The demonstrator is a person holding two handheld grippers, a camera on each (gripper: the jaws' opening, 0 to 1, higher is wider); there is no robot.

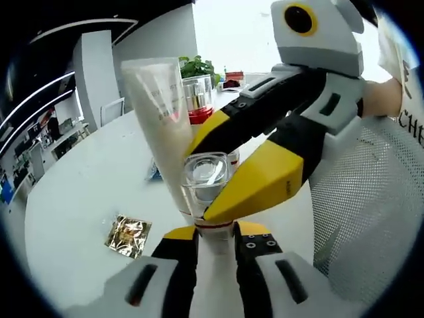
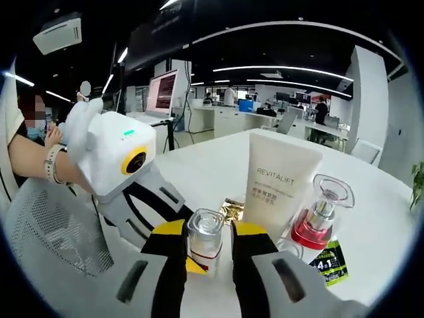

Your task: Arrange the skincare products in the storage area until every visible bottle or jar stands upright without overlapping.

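Left gripper view: a white office table point(image 1: 79, 199). The left gripper point(image 1: 215, 240) and right gripper point(image 1: 218, 179) both clamp a small clear-capped bottle point(image 1: 207, 177) beside an upright white tube point(image 1: 159, 106).

Right gripper view: the right gripper point(image 2: 207, 246) pinches the bottle point(image 2: 205, 240), tube point(image 2: 278, 182) just beside. It looks like glass: rigid, slippery, fragile, best gripped low on the body

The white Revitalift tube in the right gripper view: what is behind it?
Behind the white Revitalift tube, a crinkled gold foil sachet pokes out at its left edge on the white table. The tube covers the sachet's right part and whatever else lies behind it.
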